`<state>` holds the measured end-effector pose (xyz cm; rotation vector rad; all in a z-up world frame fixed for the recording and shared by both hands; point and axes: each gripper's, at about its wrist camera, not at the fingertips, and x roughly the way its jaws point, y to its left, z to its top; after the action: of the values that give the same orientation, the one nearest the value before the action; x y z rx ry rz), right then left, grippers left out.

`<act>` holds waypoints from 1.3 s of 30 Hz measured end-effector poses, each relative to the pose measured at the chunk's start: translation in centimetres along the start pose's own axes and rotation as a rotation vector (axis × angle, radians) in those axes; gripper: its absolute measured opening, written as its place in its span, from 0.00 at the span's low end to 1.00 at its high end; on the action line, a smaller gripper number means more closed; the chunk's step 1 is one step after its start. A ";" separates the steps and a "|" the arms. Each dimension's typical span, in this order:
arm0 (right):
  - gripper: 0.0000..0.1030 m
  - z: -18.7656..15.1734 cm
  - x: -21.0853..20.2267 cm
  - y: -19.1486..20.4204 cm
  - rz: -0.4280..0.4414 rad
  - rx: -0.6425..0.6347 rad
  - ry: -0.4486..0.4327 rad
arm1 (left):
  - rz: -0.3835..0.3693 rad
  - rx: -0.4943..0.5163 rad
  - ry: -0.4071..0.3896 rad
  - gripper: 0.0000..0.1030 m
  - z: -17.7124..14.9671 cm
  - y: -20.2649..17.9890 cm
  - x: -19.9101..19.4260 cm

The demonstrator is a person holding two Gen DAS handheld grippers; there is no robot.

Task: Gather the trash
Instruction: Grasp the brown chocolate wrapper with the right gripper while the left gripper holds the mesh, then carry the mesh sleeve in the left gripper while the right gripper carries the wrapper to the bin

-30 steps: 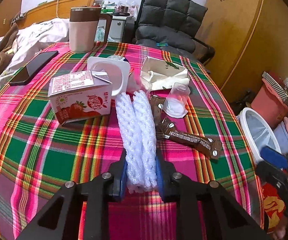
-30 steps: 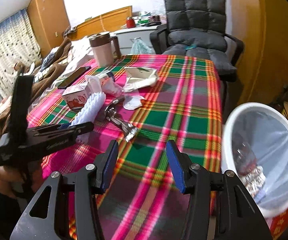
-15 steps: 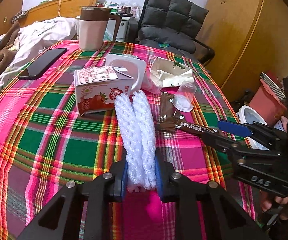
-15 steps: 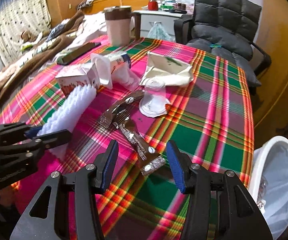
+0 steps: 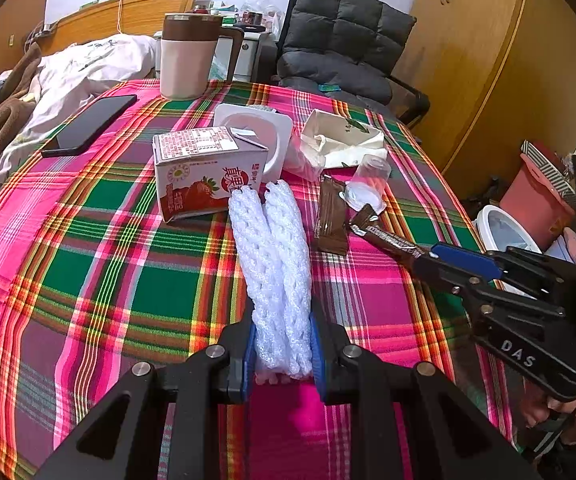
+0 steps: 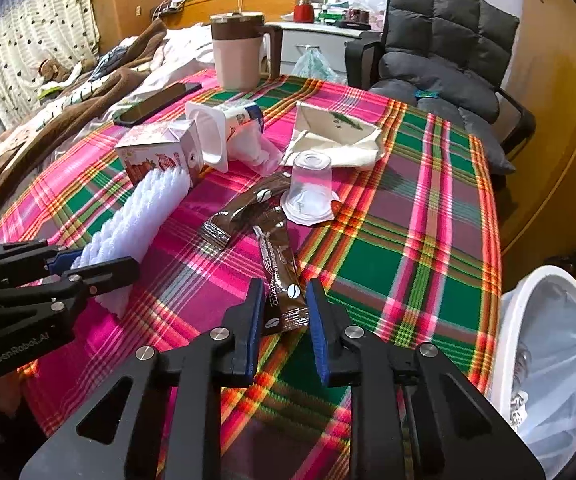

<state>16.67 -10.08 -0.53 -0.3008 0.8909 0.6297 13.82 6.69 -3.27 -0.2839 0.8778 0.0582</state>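
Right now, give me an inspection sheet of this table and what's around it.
Surface: plaid tablecloth, crowded.
Job's things: white foam net; brown coffee sachet; second sachet; strawberry milk carton; yogurt tub; clear cup, upside down; crumpled paper bag.
Clutter: phone, mug.
Grippers: left gripper shut on foam net; right gripper has just been closing on coffee sachet.
Cables: nothing seen.
Surroundings: lined white bin, chair, bed.

Plaid-covered table (image 6: pixel 427 248) with milk carton (image 5: pixel 204 176), phone (image 5: pixel 90 124), mug (image 5: pixel 188 60), clear cup (image 6: pixel 309 192), brown wrappers (image 6: pixel 248 216).
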 end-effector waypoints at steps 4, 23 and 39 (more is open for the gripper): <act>0.09 -0.2 -0.9 0.1 -0.007 0.007 -0.022 | 0.001 0.005 0.002 0.22 -0.4 -0.3 -0.4; 0.20 -1.0 -2.0 -0.1 0.023 0.062 -0.047 | -0.009 0.006 -0.008 0.22 -1.3 -1.2 -2.2; 0.18 -1.3 1.2 -0.2 0.088 0.112 0.016 | -0.022 0.002 0.009 0.22 -0.9 -0.6 -1.1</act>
<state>16.54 -10.39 -2.31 -0.1669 0.9554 0.6563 12.52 5.99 -2.81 -0.2922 0.8837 0.0357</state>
